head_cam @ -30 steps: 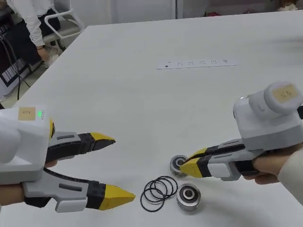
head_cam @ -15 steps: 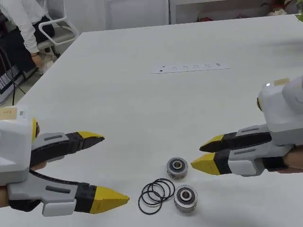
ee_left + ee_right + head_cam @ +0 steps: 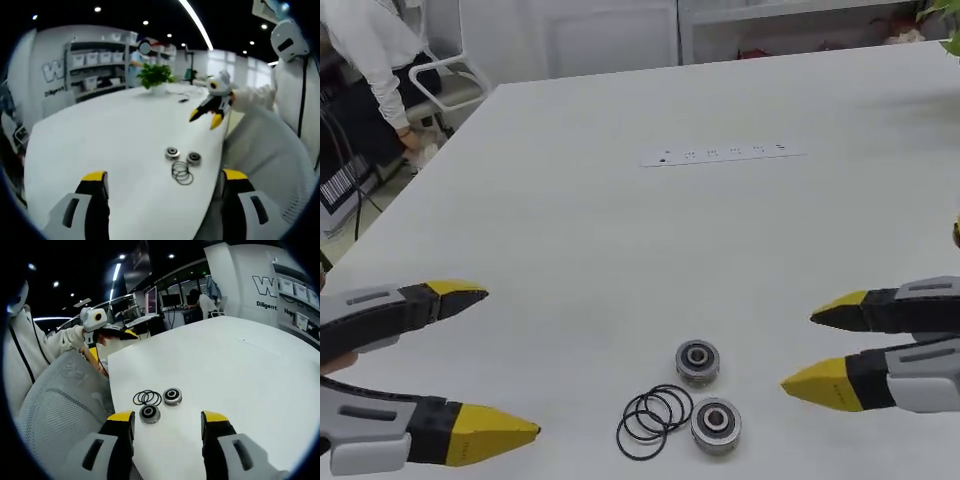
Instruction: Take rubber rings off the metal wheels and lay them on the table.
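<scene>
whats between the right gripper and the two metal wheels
Bare white table; the head view shows nothing between the right gripper and the metal wheels. The rubber rings lie on the wheels' far side.

We record the left tool (image 3: 508, 362) at the lower left of the head view. Its two yellow-tipped jaws are spread wide and grip nothing, with the tips directed to the right. The right tool (image 3: 800, 350) sits at the lower right, its jaws likewise parted and empty, with the tips directed to the left. The two tools face each other and stand well apart. The left hand (image 3: 334, 361) shows as a sliver at the frame edge. In the left gripper view a white sleeve (image 3: 262, 97) extends behind the right tool.
</scene>
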Demonstrator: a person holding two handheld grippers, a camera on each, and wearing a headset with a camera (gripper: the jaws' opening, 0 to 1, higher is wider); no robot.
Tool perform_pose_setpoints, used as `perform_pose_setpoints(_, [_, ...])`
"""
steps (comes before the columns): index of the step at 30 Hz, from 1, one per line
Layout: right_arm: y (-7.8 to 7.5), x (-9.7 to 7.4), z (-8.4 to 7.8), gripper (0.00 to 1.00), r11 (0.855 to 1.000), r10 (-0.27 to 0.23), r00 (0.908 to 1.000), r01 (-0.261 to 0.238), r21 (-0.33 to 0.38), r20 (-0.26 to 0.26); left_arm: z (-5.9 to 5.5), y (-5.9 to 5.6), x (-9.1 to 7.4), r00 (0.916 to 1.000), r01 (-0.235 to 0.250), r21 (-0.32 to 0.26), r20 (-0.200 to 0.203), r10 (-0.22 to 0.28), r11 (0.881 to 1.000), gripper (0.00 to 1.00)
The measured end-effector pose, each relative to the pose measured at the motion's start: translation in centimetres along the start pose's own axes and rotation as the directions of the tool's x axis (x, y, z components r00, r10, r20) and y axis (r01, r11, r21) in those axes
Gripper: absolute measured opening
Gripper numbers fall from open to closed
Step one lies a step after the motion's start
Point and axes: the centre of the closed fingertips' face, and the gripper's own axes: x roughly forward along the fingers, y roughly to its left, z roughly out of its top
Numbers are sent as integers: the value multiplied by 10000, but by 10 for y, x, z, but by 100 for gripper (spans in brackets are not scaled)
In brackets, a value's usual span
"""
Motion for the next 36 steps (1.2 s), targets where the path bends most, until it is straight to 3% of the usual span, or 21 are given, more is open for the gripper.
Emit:
perform_pose_setpoints(3, [2,-5,-6,55,9999,-45,10000,45,128,11,-5,0,-8,9999,-137,-212,22,137,9997,95])
perform_pose_setpoints(9, [2,-13,-22,59,9981,-234,9997,238,563,-65,-26,-4,-16,9990,-406,-662,-228,392,9970,95])
perform_pose_setpoints(21, [3,-19,-59,63,9884,-567,9977,614,1389,-376,-53,-9,-14,9981,-563,-1480,-345,517,9874,94])
perform_pose_setpoints(27, [7,-19,-73,64,9850,-568,9966,657,1594,-596,-62,-11,-13,9977,-616,-1777,-385,556,9822,94])
perform_pose_setpoints(36, [9,-20,-78,64,9838,-628,9956,734,1634,-696,-70,-11,-12,9972,-679,-2038,-431,603,9766,93])
